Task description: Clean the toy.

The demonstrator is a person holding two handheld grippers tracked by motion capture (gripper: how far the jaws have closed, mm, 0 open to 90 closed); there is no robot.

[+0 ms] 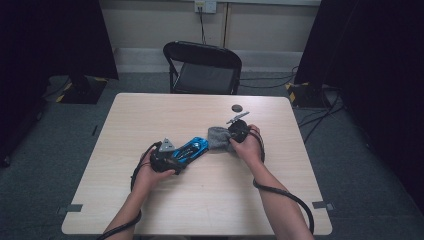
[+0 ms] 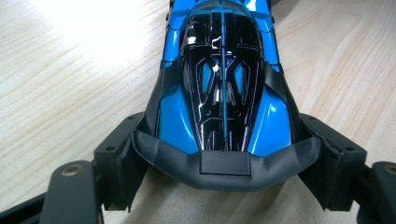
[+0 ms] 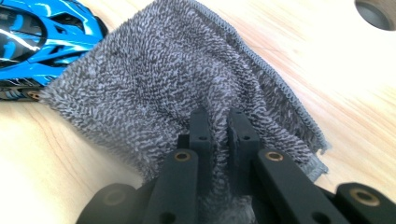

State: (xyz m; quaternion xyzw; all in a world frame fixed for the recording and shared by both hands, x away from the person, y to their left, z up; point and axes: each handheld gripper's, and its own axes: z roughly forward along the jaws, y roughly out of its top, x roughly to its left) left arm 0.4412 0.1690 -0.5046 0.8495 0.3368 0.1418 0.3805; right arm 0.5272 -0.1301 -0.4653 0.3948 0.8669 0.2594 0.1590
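grey cloth (image 3: 177, 88) against toy car (image 2: 222, 79) (disc (image 1: 237, 107) behind)

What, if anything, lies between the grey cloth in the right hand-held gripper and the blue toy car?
Nothing visible: the grey cloth, pinched by the right hand-held gripper, already reaches the blue toy car, apparently overlapping one end.

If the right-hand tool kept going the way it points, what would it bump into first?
Probably the blue toy car. The right tool, clamped on the grey towel, points toward it, and the towel's far edge already seems to reach the car.
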